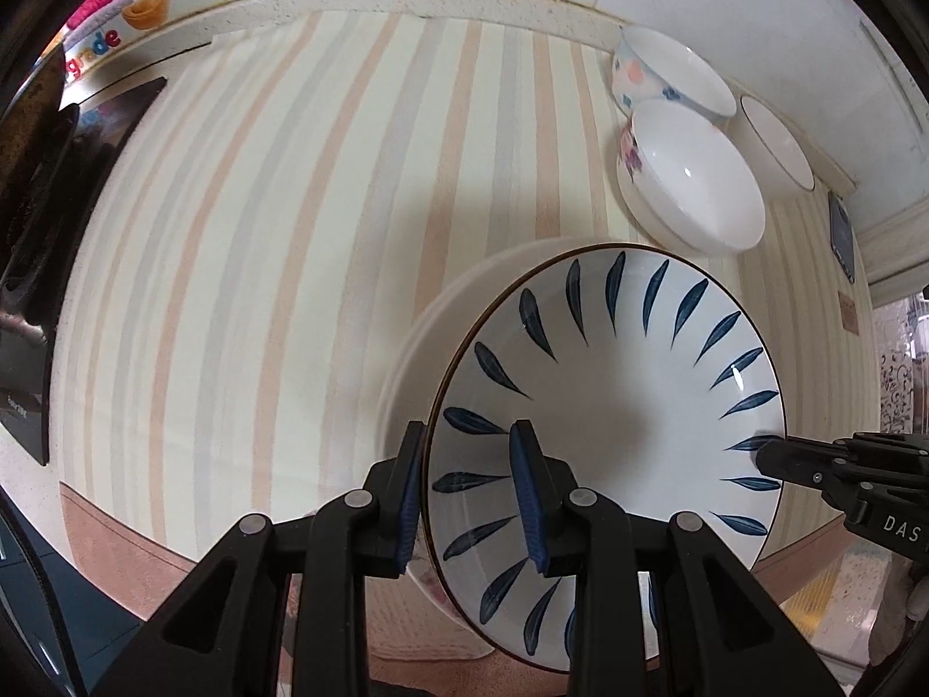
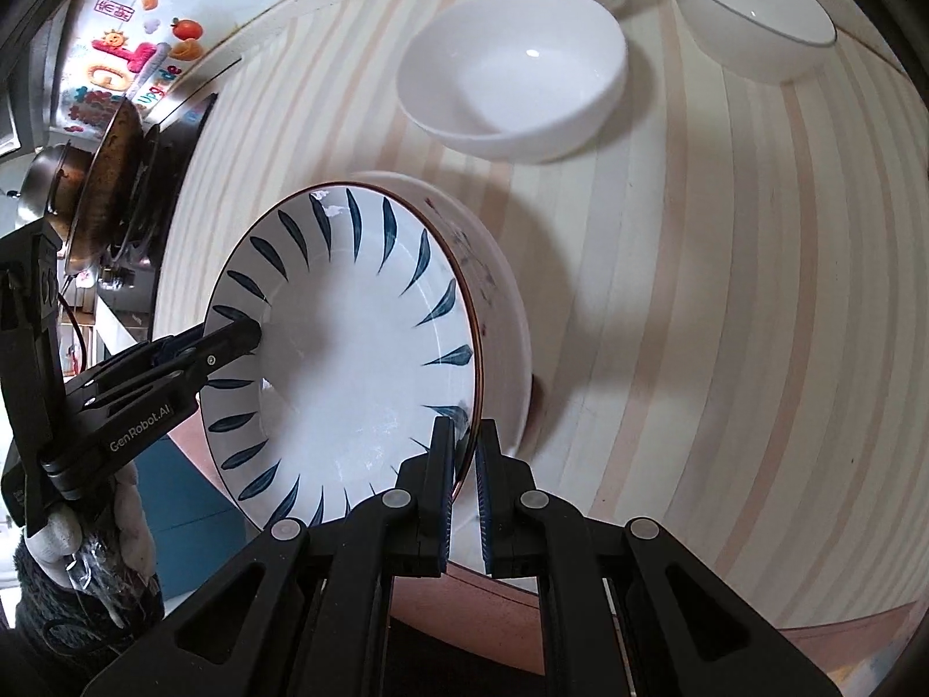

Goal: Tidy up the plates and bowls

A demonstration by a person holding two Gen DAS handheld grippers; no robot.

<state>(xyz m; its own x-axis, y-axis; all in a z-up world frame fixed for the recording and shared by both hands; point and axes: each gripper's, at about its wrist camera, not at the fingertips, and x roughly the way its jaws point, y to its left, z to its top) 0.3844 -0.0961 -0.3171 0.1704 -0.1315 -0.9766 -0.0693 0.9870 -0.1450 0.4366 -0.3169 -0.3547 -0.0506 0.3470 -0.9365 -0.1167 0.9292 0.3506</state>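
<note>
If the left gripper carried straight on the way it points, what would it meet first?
Probably the blue-leaf plate, whose rim sits between the left gripper jaws; past it, the white bowl looks next, though depth is unclear.

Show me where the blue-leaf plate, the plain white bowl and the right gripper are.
blue-leaf plate [image 1: 615,406], left wrist view, on its white centre.
plain white bowl [image 2: 511,69], right wrist view, on its inner wall.
right gripper [image 2: 464,453], right wrist view, midway between its fingertips at the plate's rim.

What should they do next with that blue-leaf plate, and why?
Probably lower the blue-leaf plate flat onto the white dish under it. Both the left hand-held gripper and the right hand-held gripper straddle its rim, and it sits tilted above that dish.
</note>
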